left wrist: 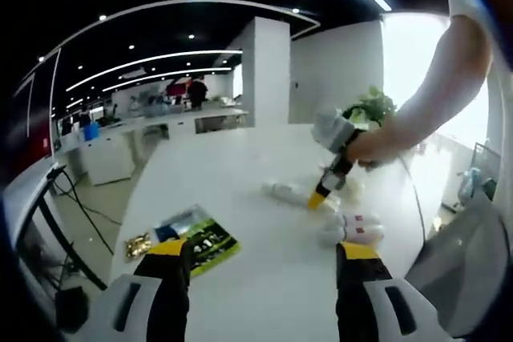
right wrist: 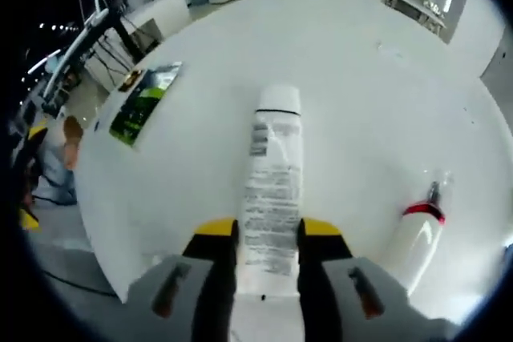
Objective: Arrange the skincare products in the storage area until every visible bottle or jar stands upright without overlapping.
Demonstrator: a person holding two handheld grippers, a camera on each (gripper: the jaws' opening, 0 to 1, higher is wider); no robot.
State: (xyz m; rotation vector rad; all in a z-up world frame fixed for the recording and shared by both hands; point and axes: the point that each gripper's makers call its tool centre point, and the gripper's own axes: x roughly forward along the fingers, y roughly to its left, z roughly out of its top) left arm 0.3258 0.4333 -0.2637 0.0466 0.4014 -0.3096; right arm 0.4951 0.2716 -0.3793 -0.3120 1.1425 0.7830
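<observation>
Yellow-tipped jaws of the right gripper (right wrist: 268, 234) stand on either side of a white tube (right wrist: 271, 190) lying flat on the white table (right wrist: 353, 94), and they look closed against its lower part; its cap points away toward the middle of the table. A second white bottle (right wrist: 418, 234) with a red band lies on its side just beside the tube, nearer the table's edge. In the left gripper view, the left gripper (left wrist: 264, 258) hangs above the near part of the table with its jaws spread and nothing between them, while a green booklet (left wrist: 200, 239) lies close to the near left edge.

Judging from the grip, the hold sits low on a long, smooth tube, so tipping it upright could let it pivot or slide out. A swing during that lift might also knock the red-banded bottle, which lies close enough to the edge to roll off.
</observation>
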